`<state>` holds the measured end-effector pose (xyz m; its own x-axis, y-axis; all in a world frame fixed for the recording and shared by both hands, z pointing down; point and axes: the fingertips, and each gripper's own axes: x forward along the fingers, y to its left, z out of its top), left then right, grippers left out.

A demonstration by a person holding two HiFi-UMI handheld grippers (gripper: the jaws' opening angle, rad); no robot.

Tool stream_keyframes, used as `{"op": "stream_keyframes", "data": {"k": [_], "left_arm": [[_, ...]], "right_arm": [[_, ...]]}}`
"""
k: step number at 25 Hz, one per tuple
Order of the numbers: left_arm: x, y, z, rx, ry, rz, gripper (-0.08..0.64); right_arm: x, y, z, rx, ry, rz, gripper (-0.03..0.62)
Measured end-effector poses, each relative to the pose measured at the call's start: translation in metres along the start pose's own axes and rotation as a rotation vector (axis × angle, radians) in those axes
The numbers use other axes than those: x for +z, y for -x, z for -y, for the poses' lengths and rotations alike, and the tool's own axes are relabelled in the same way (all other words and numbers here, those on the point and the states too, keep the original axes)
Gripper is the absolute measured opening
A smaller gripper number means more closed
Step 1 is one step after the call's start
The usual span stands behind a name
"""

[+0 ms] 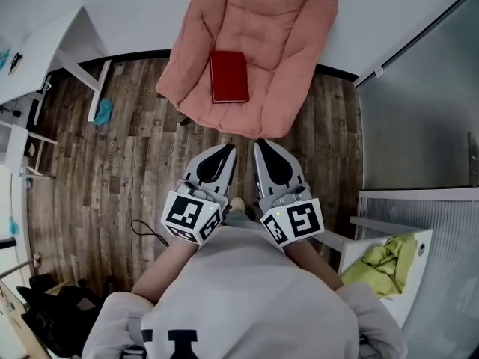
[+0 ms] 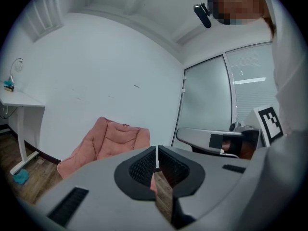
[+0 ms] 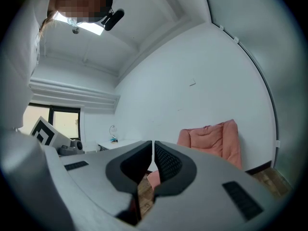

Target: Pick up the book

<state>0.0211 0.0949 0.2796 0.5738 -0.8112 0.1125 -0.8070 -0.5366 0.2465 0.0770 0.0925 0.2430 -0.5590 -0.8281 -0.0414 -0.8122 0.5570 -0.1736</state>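
Left gripper [image 1: 227,149]: jaws closed tip to tip, nothing between them. Right gripper [image 1: 262,145]: jaws likewise closed and empty. Each gripper view shows only a thin slit between its ribbed pads.

Position: the two grippers sit side by side, close together but not touching, in front of the person [image 1: 239,298]. Both point roughly level toward the chair [image 1: 258,36].

Book [image 1: 228,76]: red, lying flat on the chair seat, cover up, left of the seat centre. It is ahead of both grippers and well apart from them. Neither gripper touches it.

Chair: pink, padded, standing on the floor [image 1: 120,170] with its back toward a white wall. In both gripper views it appears beyond the jaw tips.

Surroundings:
- Floor: dark wood planks.
- Desk [image 1: 41,47]: white, at the far left.
- Teal cloth [image 1: 103,111]: on the floor beside a desk leg.
- Cable [image 1: 150,232]: black, on the floor left of the left gripper.
- Yellow cloth [image 1: 385,264]: crumpled on a white shelf [image 1: 419,249] at the right.
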Motion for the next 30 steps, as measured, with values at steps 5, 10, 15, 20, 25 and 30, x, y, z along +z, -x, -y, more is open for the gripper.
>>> {"op": "stream_keyframes", "data": {"k": [5,10,15,20,25,30], "left_arm": [[-0.001,-0.016,-0.011,0.004,0.012,-0.015,0.017],[0.004,-0.025,-0.015,0.017,0.019,-0.001,0.017],[-0.003,-0.029,-0.02,0.022,0.038,-0.026,0.017],[-0.001,-0.043,-0.041,0.028,0.037,-0.029,0.017],[0.007,-0.074,-0.072,0.008,0.035,-0.03,0.017],[0.024,-0.119,-0.113,-0.022,0.017,-0.032,0.017]], "right_arm": [[0.0,-0.012,0.012,0.002,0.003,-0.009,0.035],[0.001,-0.017,0.023,-0.002,-0.003,-0.008,0.035],[-0.012,-0.027,0.024,0.008,-0.023,-0.04,0.035],[-0.016,-0.05,0.03,0.008,-0.023,-0.046,0.035],[-0.019,-0.091,0.047,-0.011,-0.013,-0.049,0.035],[-0.016,-0.148,0.072,-0.035,-0.009,-0.037,0.035]]}}
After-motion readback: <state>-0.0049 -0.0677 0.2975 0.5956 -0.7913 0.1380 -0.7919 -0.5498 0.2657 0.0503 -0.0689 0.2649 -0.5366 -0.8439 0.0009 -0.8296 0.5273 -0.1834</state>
